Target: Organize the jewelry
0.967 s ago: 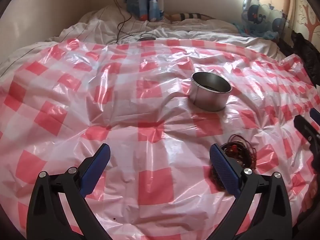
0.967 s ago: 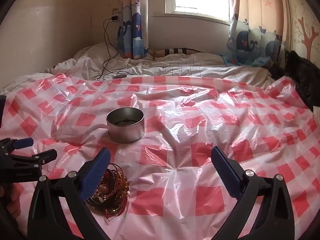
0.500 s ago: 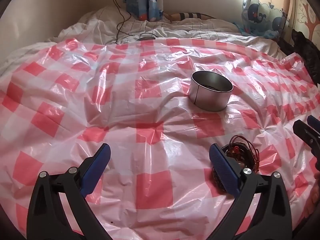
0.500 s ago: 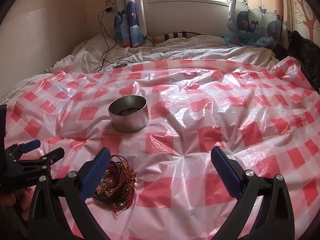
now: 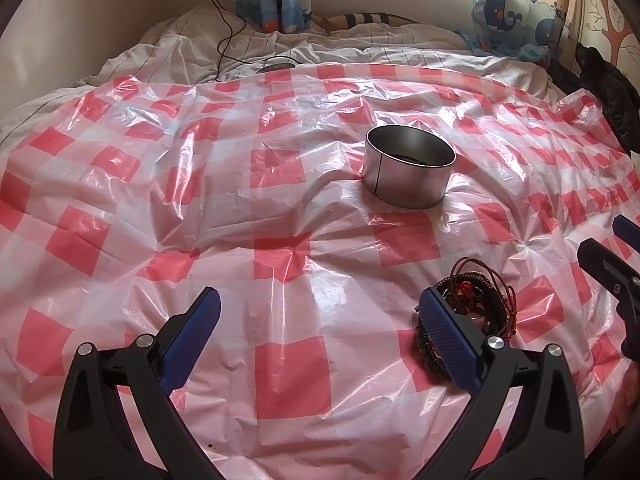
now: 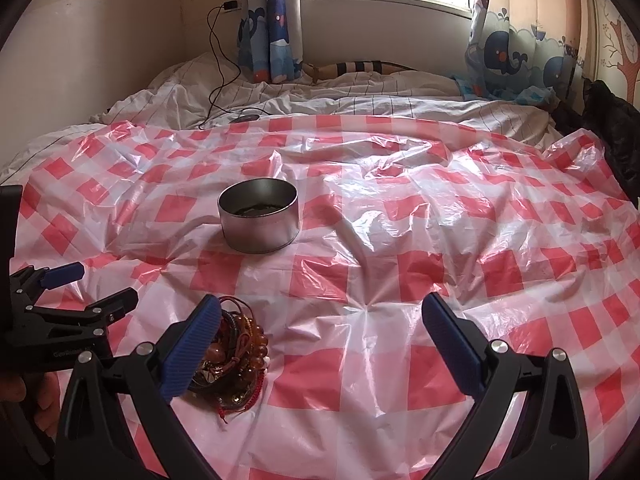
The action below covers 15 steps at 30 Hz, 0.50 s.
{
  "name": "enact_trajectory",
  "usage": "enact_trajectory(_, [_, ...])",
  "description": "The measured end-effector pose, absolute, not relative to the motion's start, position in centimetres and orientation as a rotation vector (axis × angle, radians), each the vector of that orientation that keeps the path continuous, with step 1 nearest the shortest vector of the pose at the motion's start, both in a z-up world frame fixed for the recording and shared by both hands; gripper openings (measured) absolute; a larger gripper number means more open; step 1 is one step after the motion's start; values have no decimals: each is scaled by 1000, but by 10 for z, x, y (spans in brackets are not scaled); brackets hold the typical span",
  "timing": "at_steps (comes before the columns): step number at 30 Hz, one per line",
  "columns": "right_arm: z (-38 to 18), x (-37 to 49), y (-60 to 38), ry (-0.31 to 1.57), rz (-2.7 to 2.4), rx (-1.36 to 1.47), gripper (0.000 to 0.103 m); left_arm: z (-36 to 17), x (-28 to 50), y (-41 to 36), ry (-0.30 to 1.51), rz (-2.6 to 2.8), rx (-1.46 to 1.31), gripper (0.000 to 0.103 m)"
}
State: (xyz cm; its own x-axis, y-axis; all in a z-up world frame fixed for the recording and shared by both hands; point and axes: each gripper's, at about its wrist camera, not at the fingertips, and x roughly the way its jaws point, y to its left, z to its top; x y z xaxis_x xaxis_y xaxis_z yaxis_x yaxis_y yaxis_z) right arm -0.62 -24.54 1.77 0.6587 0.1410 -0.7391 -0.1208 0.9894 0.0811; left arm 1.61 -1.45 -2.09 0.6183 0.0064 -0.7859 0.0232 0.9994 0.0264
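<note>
Loosely tangled jewelry [image 6: 236,364] mixes amber beads, red cords.

A tin [image 6: 259,216] stands on a plastic sheet [image 6: 400,280] spread over a bed [image 6: 360,104]. A heap of bracelets [image 6: 236,354] lies on the sheet, nearer than the tin, between the left gripper [image 5: 320,338] and the right gripper [image 6: 322,338]. A cable [image 6: 216,80] trails behind.
</note>
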Motion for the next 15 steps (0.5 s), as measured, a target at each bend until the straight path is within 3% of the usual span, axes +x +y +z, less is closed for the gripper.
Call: enact_trajectory(15, [18,-9,-242,837,145,28,96,-26,18,-15,921,-4,36,96])
